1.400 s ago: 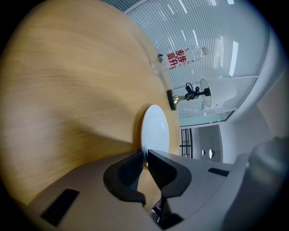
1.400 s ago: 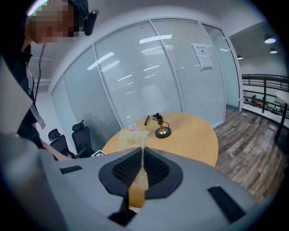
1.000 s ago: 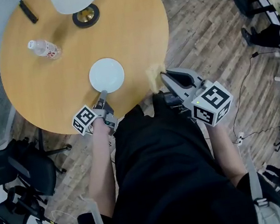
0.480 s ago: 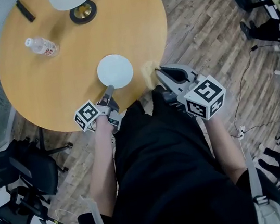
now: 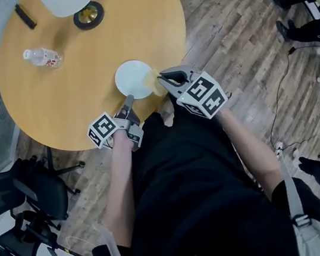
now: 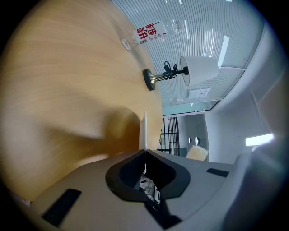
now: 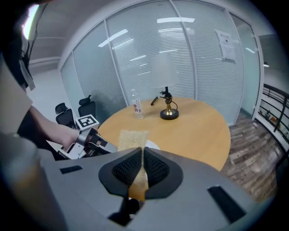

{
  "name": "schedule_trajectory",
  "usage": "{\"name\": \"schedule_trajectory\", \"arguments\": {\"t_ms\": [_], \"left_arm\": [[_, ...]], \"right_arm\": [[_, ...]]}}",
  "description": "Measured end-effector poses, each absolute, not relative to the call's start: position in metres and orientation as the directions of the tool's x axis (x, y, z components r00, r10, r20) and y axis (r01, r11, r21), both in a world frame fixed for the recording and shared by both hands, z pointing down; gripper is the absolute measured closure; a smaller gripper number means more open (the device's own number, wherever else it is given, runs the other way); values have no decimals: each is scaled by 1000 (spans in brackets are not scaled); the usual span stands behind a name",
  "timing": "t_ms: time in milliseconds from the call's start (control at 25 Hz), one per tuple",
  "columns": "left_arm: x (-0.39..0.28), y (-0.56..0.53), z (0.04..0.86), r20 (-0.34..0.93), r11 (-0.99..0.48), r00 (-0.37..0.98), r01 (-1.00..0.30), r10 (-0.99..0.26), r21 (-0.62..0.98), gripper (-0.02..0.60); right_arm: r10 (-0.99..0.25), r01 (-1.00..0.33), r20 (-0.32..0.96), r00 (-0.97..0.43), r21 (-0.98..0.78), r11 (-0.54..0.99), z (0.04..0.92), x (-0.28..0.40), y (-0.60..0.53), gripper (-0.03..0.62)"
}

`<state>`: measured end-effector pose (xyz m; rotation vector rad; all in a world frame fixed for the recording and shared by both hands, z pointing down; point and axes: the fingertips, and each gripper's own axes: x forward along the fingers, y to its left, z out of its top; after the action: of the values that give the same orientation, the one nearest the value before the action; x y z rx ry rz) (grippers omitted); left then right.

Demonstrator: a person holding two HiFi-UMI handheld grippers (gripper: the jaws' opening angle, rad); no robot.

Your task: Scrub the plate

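Pressing the sponge (image 7: 132,136), clamped in the right gripper's (image 7: 142,155) jaws and jutting past their tips, down on the plate (image 5: 132,76) could lever its thin rim out of the left gripper's (image 6: 145,152) jaws, shut on just its near edge, so it skids over the table (image 5: 66,103).

The plate (image 5: 134,76) is plain white, the sponge (image 5: 152,83) pale yellow, and the round table (image 5: 54,105) light honey wood. The left gripper (image 5: 130,100) and right gripper (image 5: 162,79) are grey, both bearing black-and-white square markers.
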<state>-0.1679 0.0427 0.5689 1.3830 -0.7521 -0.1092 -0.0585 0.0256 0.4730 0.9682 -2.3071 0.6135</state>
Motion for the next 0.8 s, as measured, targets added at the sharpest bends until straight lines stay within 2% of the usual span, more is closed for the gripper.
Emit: {"name": "schedule_trajectory", "arguments": {"t_ms": [440,800], "left_arm": [[-128,55,562,446,268,739,-357,-505,895,560],[-104,59,552,464,252,715,-391,-522,885,560]], "right_arm": [[-276,-552,721,-636,-175,815,539,-88,9,568],[-192,-438,699,-688,-190,879,545,-98,8,568]]}}
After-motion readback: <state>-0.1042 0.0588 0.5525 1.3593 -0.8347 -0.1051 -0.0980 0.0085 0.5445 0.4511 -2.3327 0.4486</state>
